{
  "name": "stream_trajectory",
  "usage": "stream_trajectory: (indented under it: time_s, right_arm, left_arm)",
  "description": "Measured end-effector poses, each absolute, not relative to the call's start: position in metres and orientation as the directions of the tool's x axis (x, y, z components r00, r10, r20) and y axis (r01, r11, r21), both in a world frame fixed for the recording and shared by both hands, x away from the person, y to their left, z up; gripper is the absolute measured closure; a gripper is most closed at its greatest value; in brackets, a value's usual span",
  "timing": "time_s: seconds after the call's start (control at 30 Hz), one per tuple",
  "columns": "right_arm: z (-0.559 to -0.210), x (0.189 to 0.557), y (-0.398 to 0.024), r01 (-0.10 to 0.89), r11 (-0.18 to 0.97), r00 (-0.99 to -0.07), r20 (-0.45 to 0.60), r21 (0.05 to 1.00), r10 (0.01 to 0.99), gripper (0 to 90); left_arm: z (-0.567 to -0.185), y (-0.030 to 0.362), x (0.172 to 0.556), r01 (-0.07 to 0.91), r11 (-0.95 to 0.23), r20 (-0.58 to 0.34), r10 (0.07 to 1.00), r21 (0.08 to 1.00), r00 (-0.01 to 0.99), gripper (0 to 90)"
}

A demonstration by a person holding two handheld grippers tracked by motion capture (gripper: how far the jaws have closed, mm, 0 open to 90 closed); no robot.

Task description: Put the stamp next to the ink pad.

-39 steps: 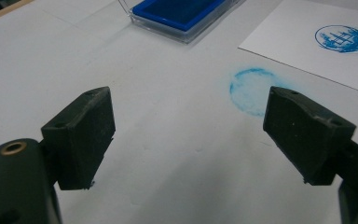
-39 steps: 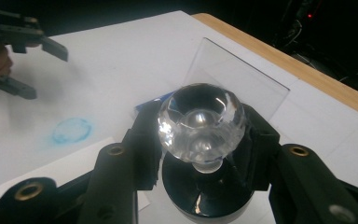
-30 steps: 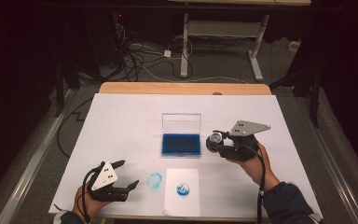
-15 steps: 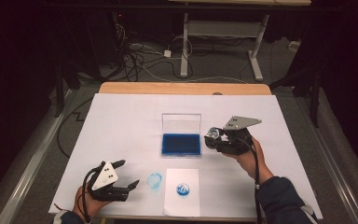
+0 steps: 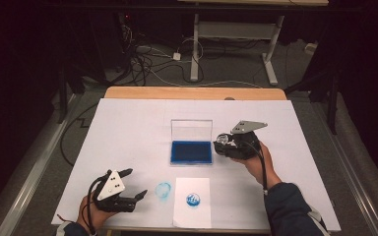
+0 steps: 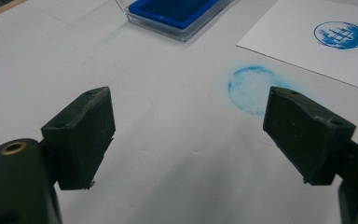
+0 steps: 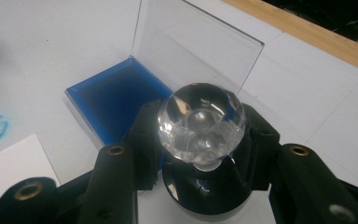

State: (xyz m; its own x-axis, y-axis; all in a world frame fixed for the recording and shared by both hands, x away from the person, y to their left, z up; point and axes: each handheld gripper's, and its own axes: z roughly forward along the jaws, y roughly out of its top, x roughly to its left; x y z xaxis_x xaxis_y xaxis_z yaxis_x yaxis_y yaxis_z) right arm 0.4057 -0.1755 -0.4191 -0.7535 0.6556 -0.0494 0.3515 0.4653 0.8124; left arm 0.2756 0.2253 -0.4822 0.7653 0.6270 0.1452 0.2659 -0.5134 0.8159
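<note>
Stamp point(image 7: 200, 126) w/ the clear faceted knob sits clamped in the right gripper point(image 5: 229, 145), jaws pressed on its black base, knob up toward the camera in the right gripper view. It's held just beside the right edge of the ink pad point(image 5: 191, 152), not over the blue yet, clear of the tabletop as far as I can tell. Ink pad is open, clear lid point(image 5: 191, 130) standing upright at the far edge, blue face bare.

Progress, my read: one clean round print point(image 5: 193, 199) w/ a ship-like motif already sits on the paper sheet point(image 5: 192, 216) on the near side of the ink pad. So at least one impression is done; looks like we're at the re-ink step, w/ press on pad and another stamp on paper left to do.

Left gripper point(image 5: 128, 184) is low at the table's near-left corner, well apart from the ink pad, jaws wide apart, nothing between them.

Around: a pale blue smudge ring point(image 6: 251, 84) directly on the white table cover point(image 5: 128, 128), between the left gripper and the sheet, near-left of the ink pad. Looks like a stray print off the paper.

In the way: only that upright lid, far side of the pad; coming in from the right side avoids it. Cables and a desk frame on the floor beyond, no bother.
</note>
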Motion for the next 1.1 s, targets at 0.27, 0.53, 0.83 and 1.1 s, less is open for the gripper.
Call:
stream_trajectory:
  time_s: [0.27, 0.53, 0.83, 1.1]
  right_arm:
    - [-0.433, 0.413, -0.174, 0.376, 0.471, -0.74, -0.047, 0.798, 0.67, 57.0]
    - [-0.444, 0.417, -0.174, 0.408, 0.458, -0.731, -0.018, 0.79, 0.682, 56.9]
    - [-0.449, 0.418, -0.173, 0.416, 0.458, -0.73, -0.012, 0.786, 0.684, 56.9]
    - [-0.455, 0.418, -0.176, 0.431, 0.435, -0.723, 0.014, 0.79, 0.691, 56.8]
  left_arm:
    - [-0.482, 0.225, 0.276, 0.263, -0.517, 0.147, 0.623, 0.815, 0.768, 15.9]
    - [-0.482, 0.225, 0.276, 0.265, -0.52, 0.147, 0.62, 0.812, 0.77, 15.9]
    - [-0.483, 0.225, 0.275, 0.261, -0.528, 0.151, 0.614, 0.808, 0.775, 15.9]
    - [-0.483, 0.224, 0.276, 0.261, -0.528, 0.15, 0.613, 0.808, 0.776, 15.9]
